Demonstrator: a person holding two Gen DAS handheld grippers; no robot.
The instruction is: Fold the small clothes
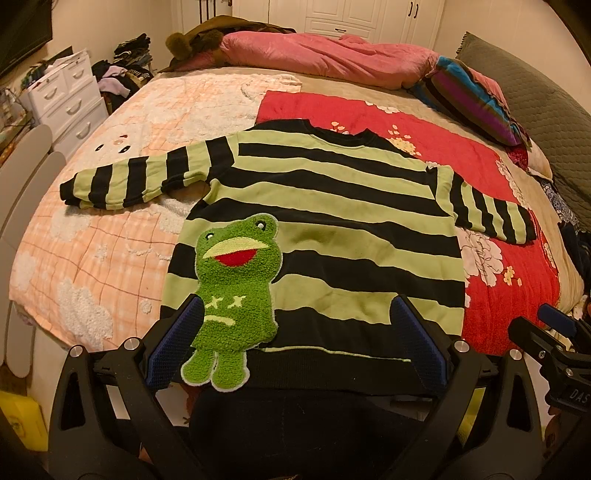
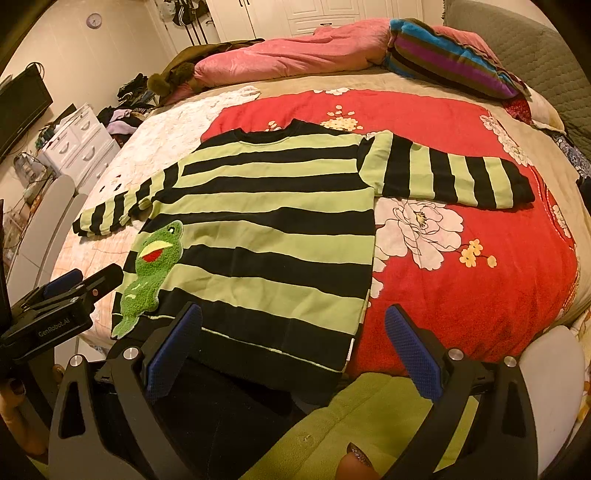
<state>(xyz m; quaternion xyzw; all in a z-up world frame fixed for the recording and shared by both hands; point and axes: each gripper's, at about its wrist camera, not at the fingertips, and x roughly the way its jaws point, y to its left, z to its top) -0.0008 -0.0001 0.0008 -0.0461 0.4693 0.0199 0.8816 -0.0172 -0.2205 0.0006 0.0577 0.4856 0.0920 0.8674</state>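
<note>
Green-striped sweater (image 1: 325, 229) flat on bed (image 1: 110, 229) (both grippers' fingers (image 1: 177, 339) spread, empty).

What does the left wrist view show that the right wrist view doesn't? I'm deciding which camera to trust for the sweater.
Only the left wrist view shows the frog patch face-on between the open left claw fingers. Only the right wrist view shows a wall clock and the sweater's right hem corner. Both show the striped sweater spread flat with sleeves out, the red floral blanket, and the pink quilt. The right claw is open too.
</note>
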